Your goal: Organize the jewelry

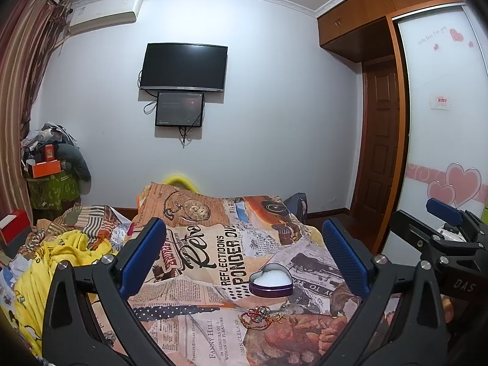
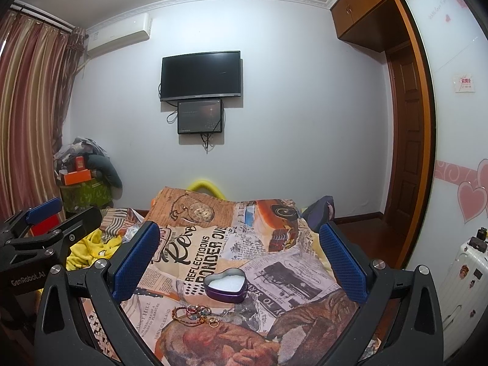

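Observation:
A purple heart-shaped tin (image 1: 270,281) with white lining lies open on the newspaper-print bedspread (image 1: 198,289); it also shows in the right wrist view (image 2: 225,285). A small heap of jewelry (image 1: 263,315), red and gold bracelets and rings, lies just in front of the tin, also seen in the right wrist view (image 2: 196,314). My left gripper (image 1: 244,256) is open and empty, held above the bed short of the tin. My right gripper (image 2: 239,257) is open and empty beside it. Each gripper shows at the edge of the other's view.
Yellow clothing (image 1: 61,259) is piled on the bed's left side. A red box (image 1: 13,228) sits at far left. A wardrobe with heart decals (image 1: 442,122) stands on the right, a white suitcase (image 2: 463,280) by it. A TV (image 1: 183,67) hangs on the far wall.

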Demonstrator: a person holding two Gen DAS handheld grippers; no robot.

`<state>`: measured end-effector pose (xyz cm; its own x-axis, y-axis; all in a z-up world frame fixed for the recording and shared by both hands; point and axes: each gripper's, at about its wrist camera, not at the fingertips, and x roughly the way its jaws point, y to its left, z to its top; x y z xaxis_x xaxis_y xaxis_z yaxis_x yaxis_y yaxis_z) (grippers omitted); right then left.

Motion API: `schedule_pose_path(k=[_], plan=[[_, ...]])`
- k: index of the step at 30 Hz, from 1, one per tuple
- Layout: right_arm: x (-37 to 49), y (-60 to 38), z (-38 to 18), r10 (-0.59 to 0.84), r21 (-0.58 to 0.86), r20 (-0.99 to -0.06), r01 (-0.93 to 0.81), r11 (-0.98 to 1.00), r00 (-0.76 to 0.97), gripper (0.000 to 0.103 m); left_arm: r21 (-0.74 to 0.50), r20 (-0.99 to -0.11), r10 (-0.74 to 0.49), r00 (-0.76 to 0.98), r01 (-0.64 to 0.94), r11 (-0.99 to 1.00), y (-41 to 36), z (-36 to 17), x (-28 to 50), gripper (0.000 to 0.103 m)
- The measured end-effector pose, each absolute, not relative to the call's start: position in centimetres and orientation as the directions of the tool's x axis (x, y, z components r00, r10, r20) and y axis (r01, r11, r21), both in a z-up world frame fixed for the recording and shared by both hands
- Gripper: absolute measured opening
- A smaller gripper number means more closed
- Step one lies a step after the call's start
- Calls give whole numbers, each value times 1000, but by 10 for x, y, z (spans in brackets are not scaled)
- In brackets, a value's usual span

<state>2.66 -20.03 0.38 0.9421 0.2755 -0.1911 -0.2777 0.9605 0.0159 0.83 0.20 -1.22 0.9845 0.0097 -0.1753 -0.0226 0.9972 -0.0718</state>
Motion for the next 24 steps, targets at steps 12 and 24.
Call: schedule_pose_path(k=[12,24], plan=[[26,-201,5,278,18,-193,-279,960,941,103,-73,-178,10,984,-24,997,1,-11,10,103],[28,-200,4,280,18,-198,-282,959,939,103,-75,-180,11,984,-25,997,3,-10,12,103]])
